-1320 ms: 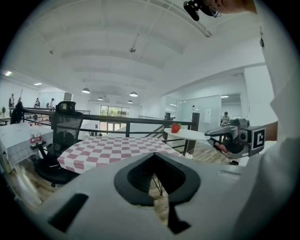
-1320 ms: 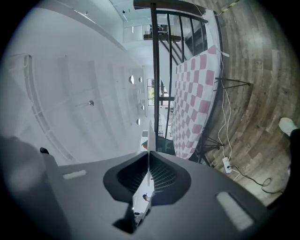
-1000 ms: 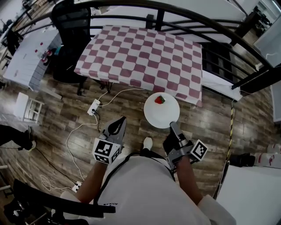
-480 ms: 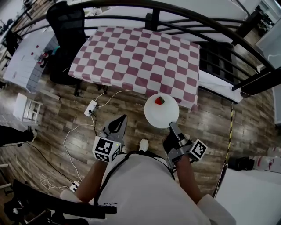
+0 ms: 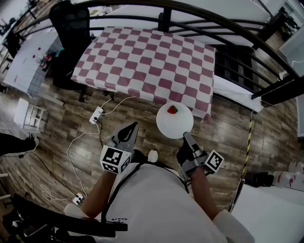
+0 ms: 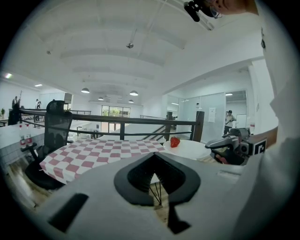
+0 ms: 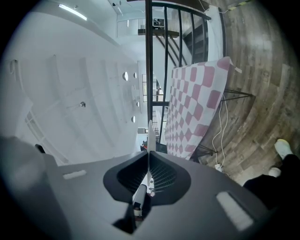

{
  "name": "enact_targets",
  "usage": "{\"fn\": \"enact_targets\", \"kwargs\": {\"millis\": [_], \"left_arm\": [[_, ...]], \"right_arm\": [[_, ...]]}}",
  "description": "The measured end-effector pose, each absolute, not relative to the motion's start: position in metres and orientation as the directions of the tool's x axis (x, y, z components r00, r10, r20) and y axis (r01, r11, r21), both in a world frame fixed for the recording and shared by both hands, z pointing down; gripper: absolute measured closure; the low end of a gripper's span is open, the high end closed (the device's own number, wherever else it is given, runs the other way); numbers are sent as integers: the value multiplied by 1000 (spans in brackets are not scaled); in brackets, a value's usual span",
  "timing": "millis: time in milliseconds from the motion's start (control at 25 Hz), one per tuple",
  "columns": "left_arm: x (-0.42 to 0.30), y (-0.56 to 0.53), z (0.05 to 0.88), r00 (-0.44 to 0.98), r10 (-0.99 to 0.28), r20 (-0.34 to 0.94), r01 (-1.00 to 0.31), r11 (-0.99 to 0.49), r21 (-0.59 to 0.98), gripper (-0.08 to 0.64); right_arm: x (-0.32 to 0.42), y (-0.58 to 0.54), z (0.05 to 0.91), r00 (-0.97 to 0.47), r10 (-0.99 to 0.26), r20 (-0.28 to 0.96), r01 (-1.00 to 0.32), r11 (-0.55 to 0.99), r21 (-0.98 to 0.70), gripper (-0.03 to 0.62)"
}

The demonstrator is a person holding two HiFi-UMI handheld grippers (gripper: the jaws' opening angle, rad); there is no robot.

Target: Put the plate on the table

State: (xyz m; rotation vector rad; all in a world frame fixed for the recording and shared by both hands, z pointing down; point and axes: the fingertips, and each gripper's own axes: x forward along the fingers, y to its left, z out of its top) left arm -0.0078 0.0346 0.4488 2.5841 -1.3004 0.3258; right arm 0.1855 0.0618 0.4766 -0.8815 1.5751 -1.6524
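Note:
A round white plate (image 5: 175, 124) with a red strawberry (image 5: 172, 109) on it is held level over the wooden floor. Its far rim nearly reaches the near edge of the table with the red-and-white checked cloth (image 5: 142, 61). My right gripper (image 5: 186, 137) is shut on the plate's near rim; in the right gripper view the plate (image 7: 149, 136) shows edge-on between the jaws. My left gripper (image 5: 128, 130) hangs to the left of the plate, shut and holding nothing. The left gripper view shows the plate (image 6: 190, 149), the strawberry (image 6: 174, 141) and the table (image 6: 98, 152) ahead.
A black office chair (image 5: 71, 28) stands at the table's left end. A black railing (image 5: 199, 14) curves behind the table. A power strip with white cables (image 5: 96, 115) lies on the floor at the left. Yellow-black tape (image 5: 249, 142) runs along the floor at the right.
The person has stepped forward: the table has come closer and the plate's far rim now nearly meets the cloth's edge. Both grippers keep their hold and spacing.

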Motion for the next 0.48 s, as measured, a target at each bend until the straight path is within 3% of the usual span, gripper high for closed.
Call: {"fn": "enact_targets", "kwargs": {"millis": [480], "left_arm": [[7, 29, 451, 588, -744, 316, -800, -593, 93, 555]], "right_arm": [[195, 57, 480, -538, -843, 9, 33, -32, -999, 574]]}}
